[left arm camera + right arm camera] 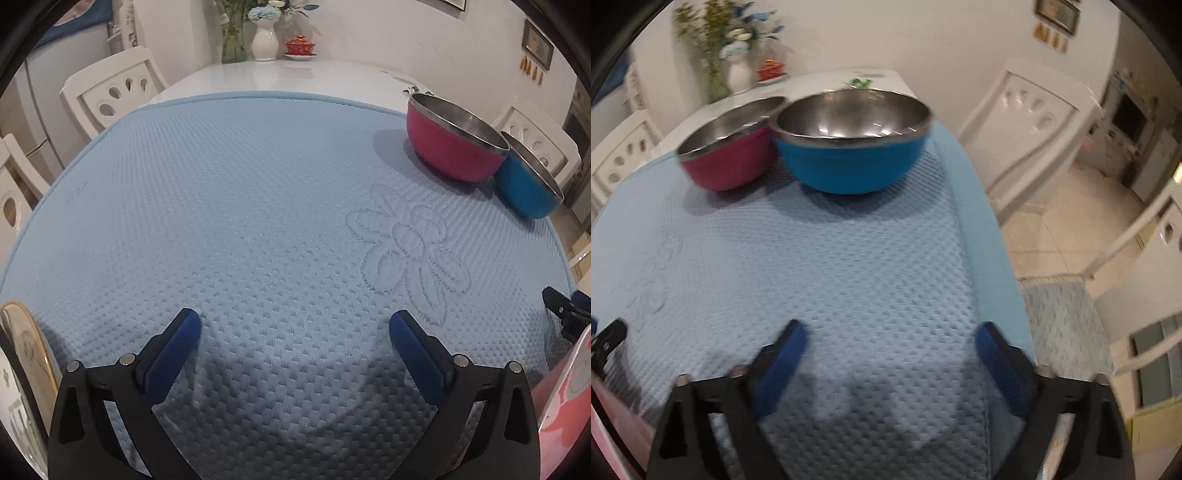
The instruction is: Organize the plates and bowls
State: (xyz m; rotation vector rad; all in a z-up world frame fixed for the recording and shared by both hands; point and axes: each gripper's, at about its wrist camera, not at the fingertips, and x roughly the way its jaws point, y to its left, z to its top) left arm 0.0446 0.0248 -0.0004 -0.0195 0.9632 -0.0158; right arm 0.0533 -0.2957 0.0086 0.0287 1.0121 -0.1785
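A pink steel bowl (454, 147) and a blue steel bowl (524, 188) stand side by side, touching, at the far right of the blue quilted mat (258, 203). My left gripper (295, 325) is open over bare mat, well short of them. A gold-rimmed plate (26, 354) leans at the left edge, and a pink plate (565, 398) shows at the lower right. In the right wrist view the blue bowl (849, 162) and pink bowl (727, 162) sit straight ahead. My right gripper (890, 339) is open with nothing between its pads, near the mat's right edge.
The white table (295, 74) runs on behind the mat, with a white vase (265, 40), a green vase and a red lidded cup (300, 46) at the back. White chairs (1027, 122) stand around it. The tiled floor (1071, 206) drops off to the right.
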